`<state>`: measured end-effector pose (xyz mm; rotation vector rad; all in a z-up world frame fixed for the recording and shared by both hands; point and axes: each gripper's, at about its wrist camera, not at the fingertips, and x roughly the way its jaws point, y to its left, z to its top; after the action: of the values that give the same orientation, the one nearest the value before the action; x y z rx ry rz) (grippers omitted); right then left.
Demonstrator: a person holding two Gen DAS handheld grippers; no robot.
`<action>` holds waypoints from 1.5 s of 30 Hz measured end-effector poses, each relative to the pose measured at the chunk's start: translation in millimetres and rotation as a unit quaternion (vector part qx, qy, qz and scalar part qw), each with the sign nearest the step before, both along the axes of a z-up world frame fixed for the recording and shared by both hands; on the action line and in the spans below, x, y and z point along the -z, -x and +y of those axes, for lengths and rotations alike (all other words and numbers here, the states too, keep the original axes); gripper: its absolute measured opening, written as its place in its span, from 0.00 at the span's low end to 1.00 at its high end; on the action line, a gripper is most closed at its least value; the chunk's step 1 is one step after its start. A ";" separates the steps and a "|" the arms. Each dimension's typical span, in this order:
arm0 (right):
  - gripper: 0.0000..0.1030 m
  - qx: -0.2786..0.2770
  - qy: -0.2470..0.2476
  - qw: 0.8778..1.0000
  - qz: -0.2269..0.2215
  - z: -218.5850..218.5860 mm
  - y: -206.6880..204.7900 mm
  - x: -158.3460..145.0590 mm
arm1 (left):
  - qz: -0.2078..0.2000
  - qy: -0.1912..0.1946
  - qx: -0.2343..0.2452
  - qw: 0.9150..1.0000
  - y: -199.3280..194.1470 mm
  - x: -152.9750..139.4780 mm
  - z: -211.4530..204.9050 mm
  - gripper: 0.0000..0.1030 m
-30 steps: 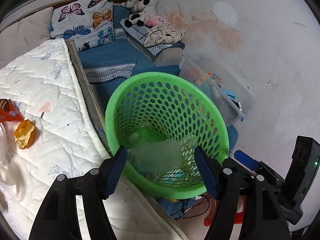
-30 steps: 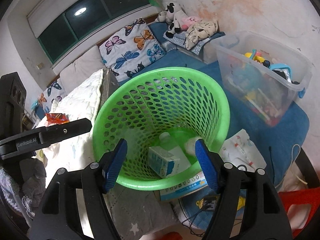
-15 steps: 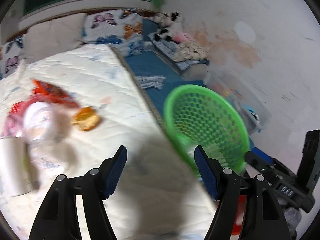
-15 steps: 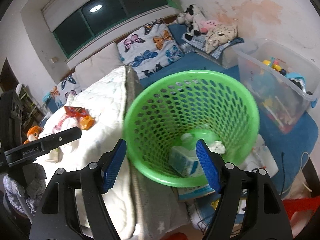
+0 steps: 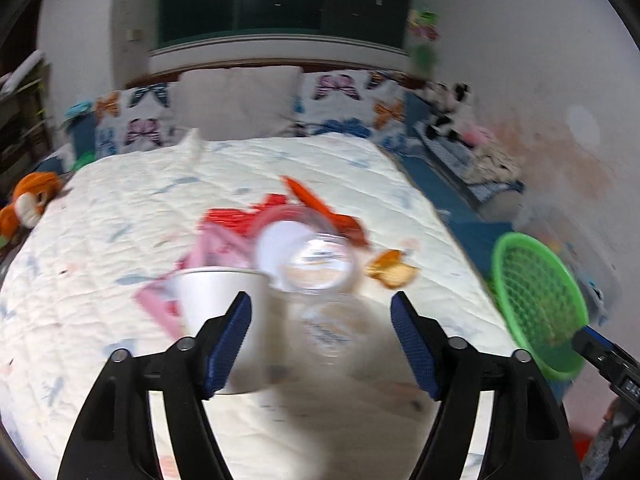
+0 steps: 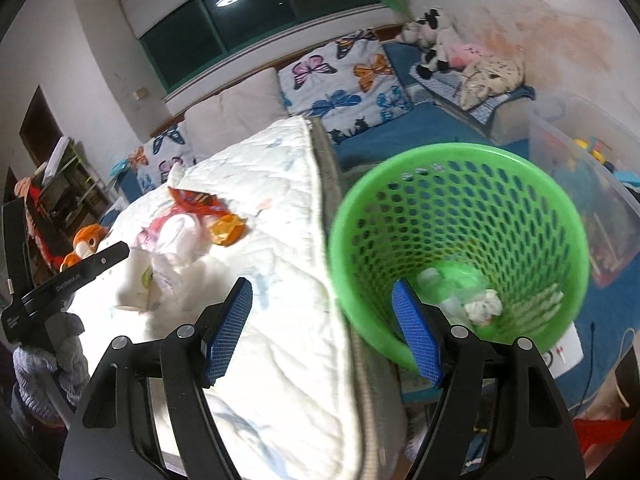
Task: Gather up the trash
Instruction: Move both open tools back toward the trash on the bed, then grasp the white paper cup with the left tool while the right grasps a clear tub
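Observation:
A heap of trash lies on the white quilt [image 5: 120, 208]: a white paper cup [image 5: 222, 304], a clear plastic container [image 5: 320, 276], red wrappers [image 5: 240, 220] and a small orange wrapper [image 5: 390, 270]. My left gripper [image 5: 320, 340] hovers just before the cup and container, its jaws opening, nothing between them. The green mesh basket [image 6: 460, 248] stands beside the bed with crumpled paper [image 6: 484, 306] and a bottle inside. My right gripper [image 6: 322, 328] hangs open over the quilt's edge and the basket rim, holding nothing. The trash heap [image 6: 188, 224] shows at left in the right wrist view.
Butterfly pillows [image 6: 344, 76] and plush toys [image 6: 432, 46] line the head of the bed. A clear storage bin [image 6: 592, 184] with toys sits right of the basket. An orange stuffed toy [image 5: 32, 200] lies at the bed's left edge. Blue sheet [image 6: 400, 132] shows between quilt and wall.
My left gripper swung left from above the basket to the trash heap on the quilt, its jaws widening slightly. My right gripper drifted left, so the basket now sits to its right.

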<state>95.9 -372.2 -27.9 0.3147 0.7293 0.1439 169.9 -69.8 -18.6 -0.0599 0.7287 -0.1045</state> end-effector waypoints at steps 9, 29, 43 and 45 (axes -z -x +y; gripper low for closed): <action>0.70 -0.040 0.011 0.999 0.001 40.7 -12.9 -2.3 | 0.022 -0.015 -0.043 0.999 -13.2 19.2 45.8 0.75; 0.70 -0.112 0.027 0.993 0.022 110.1 -36.0 11.8 | 0.063 0.016 -0.016 0.998 -34.5 43.7 55.6 0.59; 0.70 -0.169 0.041 0.984 0.030 174.1 -67.0 22.7 | 0.013 0.030 -0.006 0.999 1.1 4.1 79.1 0.59; 0.70 -0.175 0.043 0.983 0.033 181.9 -71.2 25.0 | 0.010 0.031 -0.008 0.999 4.0 1.7 84.0 0.59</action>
<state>167.2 -190.3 -52.8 0.1064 0.8495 0.4353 166.0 14.2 -20.3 -0.1263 0.7455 -0.1120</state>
